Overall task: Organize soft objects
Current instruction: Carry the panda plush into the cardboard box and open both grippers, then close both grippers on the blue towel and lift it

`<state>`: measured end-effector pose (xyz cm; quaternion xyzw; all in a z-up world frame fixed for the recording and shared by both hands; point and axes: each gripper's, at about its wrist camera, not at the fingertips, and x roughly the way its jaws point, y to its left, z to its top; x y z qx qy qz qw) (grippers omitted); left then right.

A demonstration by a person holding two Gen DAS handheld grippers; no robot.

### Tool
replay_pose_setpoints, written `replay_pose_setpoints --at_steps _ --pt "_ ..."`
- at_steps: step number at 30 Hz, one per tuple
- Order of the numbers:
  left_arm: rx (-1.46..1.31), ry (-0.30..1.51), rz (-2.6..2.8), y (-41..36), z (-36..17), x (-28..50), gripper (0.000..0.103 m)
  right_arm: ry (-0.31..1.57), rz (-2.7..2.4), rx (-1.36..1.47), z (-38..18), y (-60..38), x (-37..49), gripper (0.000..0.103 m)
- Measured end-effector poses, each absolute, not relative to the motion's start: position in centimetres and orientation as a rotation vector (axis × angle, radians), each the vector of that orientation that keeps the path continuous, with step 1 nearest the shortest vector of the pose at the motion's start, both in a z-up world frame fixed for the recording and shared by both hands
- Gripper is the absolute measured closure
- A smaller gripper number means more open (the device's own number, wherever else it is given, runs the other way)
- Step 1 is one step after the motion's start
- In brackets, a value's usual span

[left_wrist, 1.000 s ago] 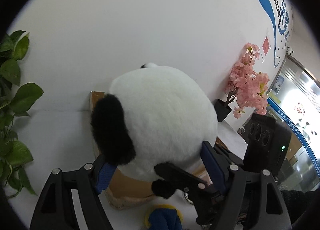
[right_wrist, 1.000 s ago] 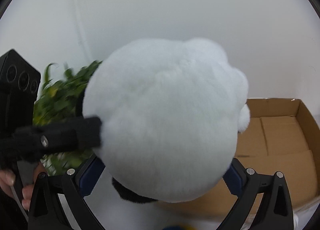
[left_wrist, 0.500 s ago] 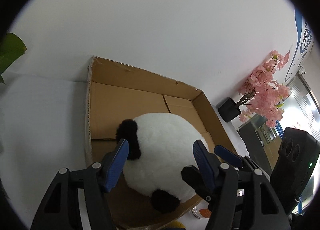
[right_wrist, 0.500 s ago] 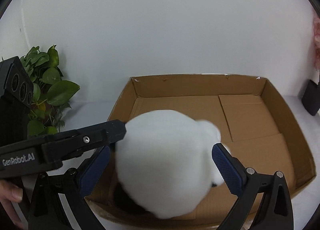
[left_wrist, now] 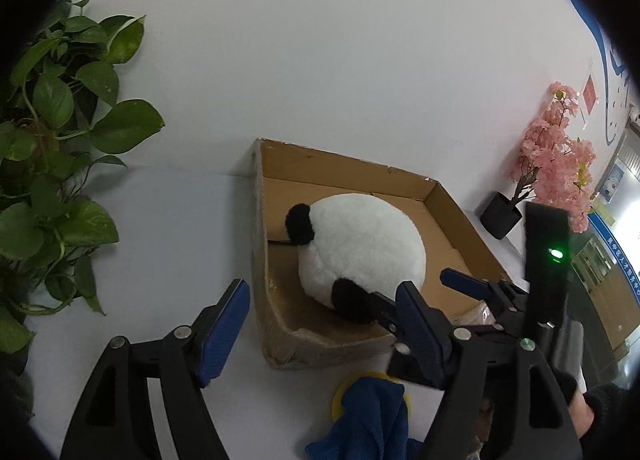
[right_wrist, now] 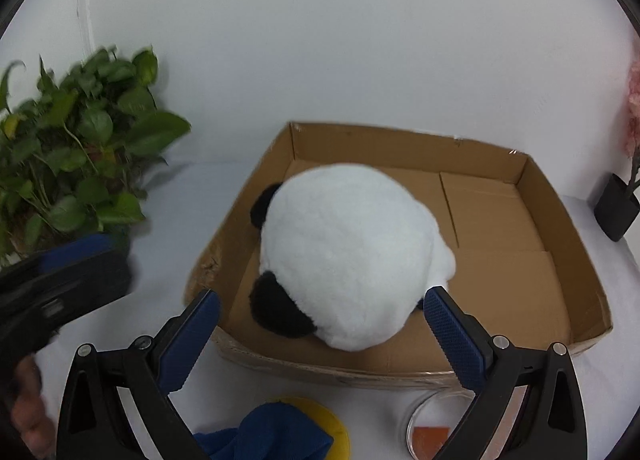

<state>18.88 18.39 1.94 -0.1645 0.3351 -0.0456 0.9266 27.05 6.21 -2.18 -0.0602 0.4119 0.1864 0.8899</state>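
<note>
White wall behind, white surface (right_wrist: 168, 227) w/ a leafy pothos plant (right_wrist: 80, 163) at one end and a pink blossom tree (left_wrist: 556, 163) in a black pot at the other.

Left claw (left_wrist: 320, 324): jaws opening, nothing between them, hanging just short of the cardboard box's (right_wrist: 576, 227) near corner. Right claw (right_wrist: 320, 324): spread wide, pads clear of the plush, empty.

Panda plush (right_wrist: 344, 252) sits inside the box, left half, face down, resting on the box floor. So step in hand looks like the drop-off, done w/ both claws released.

Nearer the person, on the surface: blue cloth (right_wrist: 272, 432) draped over a yellow item (right_wrist: 324, 416), plus a clear round dish (right_wrist: 432, 424).

Next, prob.: pull back, close on the blue cloth, carry it into the box's free right half.
</note>
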Motion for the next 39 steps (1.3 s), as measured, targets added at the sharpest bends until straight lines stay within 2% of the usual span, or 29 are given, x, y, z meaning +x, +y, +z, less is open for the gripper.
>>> replay_pose_setpoints --at_steps 3,4,7,15,19,21,25,32,35,39 --pt "-0.352 0.696 -0.083 18.9 1.1 18.2 0.028 0.971 0.335 -0.095 -5.5 6.9 29.7 0.012" --pt "-0.353 0.702 -0.066 19.1 0.7 18.2 0.028 0.989 0.315 -0.093 -6.3 7.3 30.2 0.012" --pt "-0.364 0.718 -0.054 19.4 -0.5 18.4 0.028 0.947 0.282 -0.118 -6.8 8.7 31.4 0.015" --pt "-0.396 0.733 -0.069 19.5 -2.5 19.9 0.028 0.963 0.252 -0.057 -8.3 10.0 37.3 0.015" --pt "-0.384 0.73 -0.063 19.3 -2.6 19.7 0.028 0.937 0.281 -0.051 -6.8 10.2 38.3 0.016" --pt "-0.378 0.746 -0.05 19.1 -2.7 19.1 0.028 0.933 0.314 -0.05 -5.5 9.9 37.4 0.015" --pt "-0.38 0.778 -0.054 18.3 -2.4 16.1 0.028 0.847 0.397 -0.096 -1.9 7.7 32.0 0.006" --pt "-0.341 0.855 -0.106 15.5 -2.8 10.4 0.028 0.652 0.496 -0.137 3.8 -2.1 20.7 0.0" --pt "-0.411 0.927 -0.161 14.9 -4.8 9.9 0.028 0.717 0.641 -0.092 3.6 -4.7 15.5 0.0" --pt "-0.496 1.028 -0.188 14.3 -7.9 10.8 0.028 0.916 0.862 -0.092 -1.7 -4.7 11.2 0.001"
